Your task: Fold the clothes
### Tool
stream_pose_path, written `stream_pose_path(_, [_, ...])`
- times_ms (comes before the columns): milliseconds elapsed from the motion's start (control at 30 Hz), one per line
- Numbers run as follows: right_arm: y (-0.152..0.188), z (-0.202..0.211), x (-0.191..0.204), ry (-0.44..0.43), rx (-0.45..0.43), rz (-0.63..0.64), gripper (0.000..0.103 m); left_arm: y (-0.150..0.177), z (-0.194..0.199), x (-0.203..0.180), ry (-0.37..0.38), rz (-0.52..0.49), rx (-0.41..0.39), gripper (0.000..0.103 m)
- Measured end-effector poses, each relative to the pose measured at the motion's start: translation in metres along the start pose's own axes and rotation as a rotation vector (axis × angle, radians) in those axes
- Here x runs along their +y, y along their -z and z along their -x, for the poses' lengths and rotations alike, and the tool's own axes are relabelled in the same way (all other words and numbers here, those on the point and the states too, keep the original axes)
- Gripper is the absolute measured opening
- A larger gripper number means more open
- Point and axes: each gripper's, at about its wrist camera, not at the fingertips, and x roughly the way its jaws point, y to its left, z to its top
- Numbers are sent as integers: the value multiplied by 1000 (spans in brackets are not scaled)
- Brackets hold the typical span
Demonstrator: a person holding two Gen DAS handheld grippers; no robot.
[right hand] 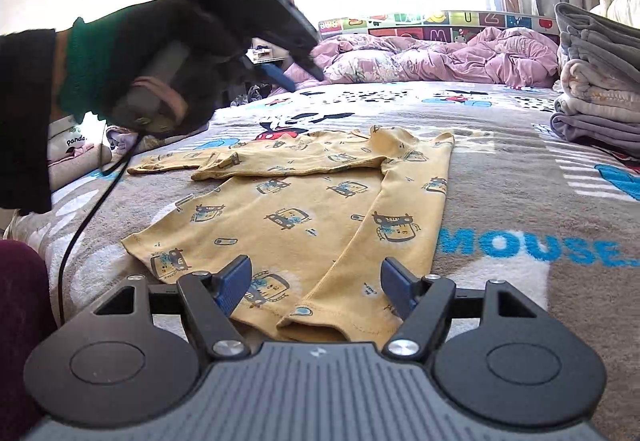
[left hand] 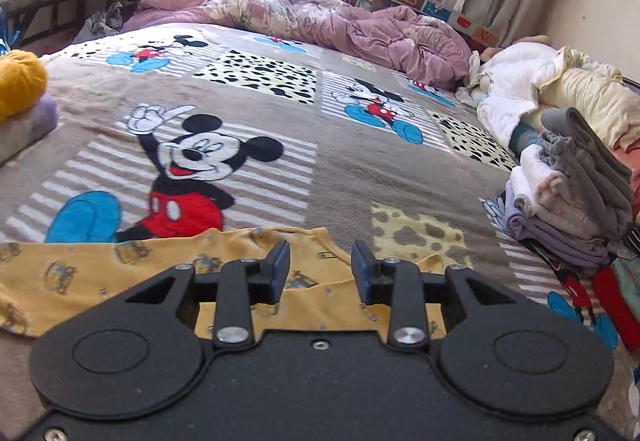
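Yellow cotton long-sleeved shirt with car print [right hand: 304, 209]: spread flat on the cartoon-mouse fleece bed blanket [right hand: 520, 201], one sleeve folded across the chest, the other down the side. Right tongs [right hand: 316, 287]: released, straddling the hem and cuff. Left tongs [left hand: 320, 271]: released, above the shirt's far edge. Folded stack [left hand: 568, 197]: right of the left tongs. Step judged: mid-fold; next likely needs gripping the hem.

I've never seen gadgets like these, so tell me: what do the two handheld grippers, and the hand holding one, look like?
Each gripper, left and right, has a black body with two round discs, black linkage arms with silver bolts, and blue ribbed finger pads. The right one has a grey ribbed base. The person's hand wears a black glove with a green cuff and a black sleeve; a black cable hangs below.
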Motion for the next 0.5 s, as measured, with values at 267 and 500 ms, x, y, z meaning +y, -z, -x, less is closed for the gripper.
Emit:
stream_pose_path(267, [6,9,2,2,9,-61,71,37,31,90,-29,238,27,40])
stream_pose_path(500, [10,11,2,11,18,-84,71,31,5,115,-11,349,43,40])
